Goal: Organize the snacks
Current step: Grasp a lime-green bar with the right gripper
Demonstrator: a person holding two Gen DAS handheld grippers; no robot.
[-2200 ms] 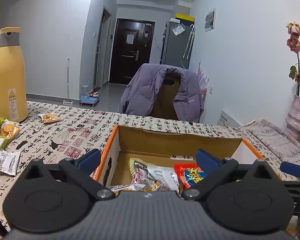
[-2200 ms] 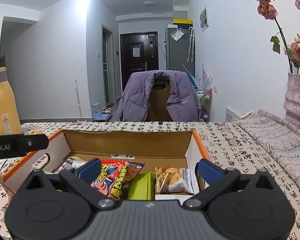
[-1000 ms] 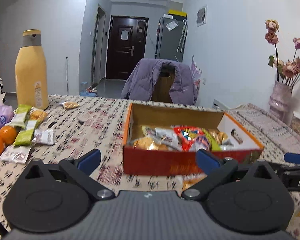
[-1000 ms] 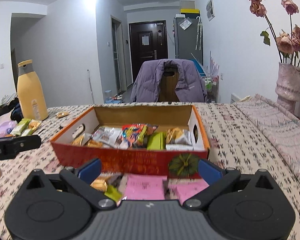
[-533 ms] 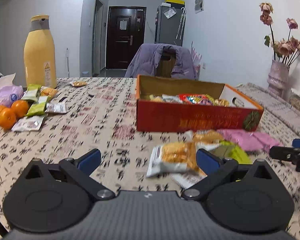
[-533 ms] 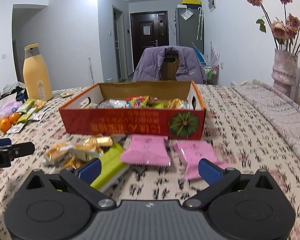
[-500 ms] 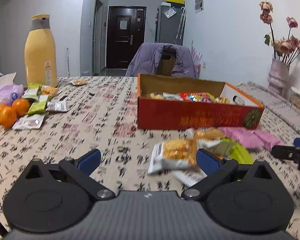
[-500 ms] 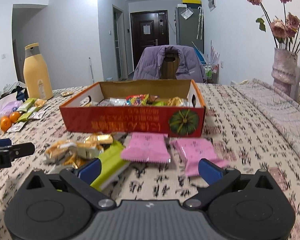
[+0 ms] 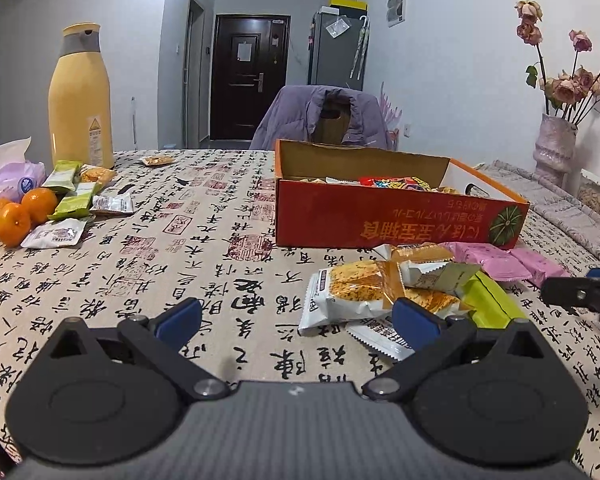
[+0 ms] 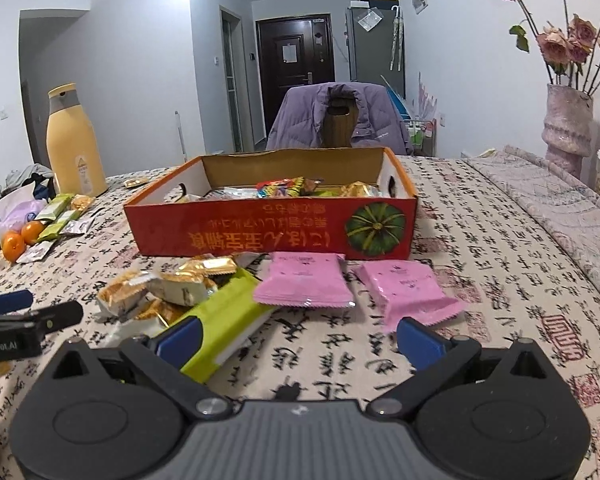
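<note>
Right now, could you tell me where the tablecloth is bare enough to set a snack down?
Free: the wide stretch between the oranges and the red box, and the cloth right of the pink packets towards the vase. Crowded: the snack pile before the box.

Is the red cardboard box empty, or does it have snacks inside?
Not empty. The red cardboard box is open on top, and several snack packets show above its front wall.

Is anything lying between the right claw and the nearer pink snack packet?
Nothing visible. The right claw is open, and only bare tablecloth lies between it and the pink packet. The green bar sits off to the left.
</note>
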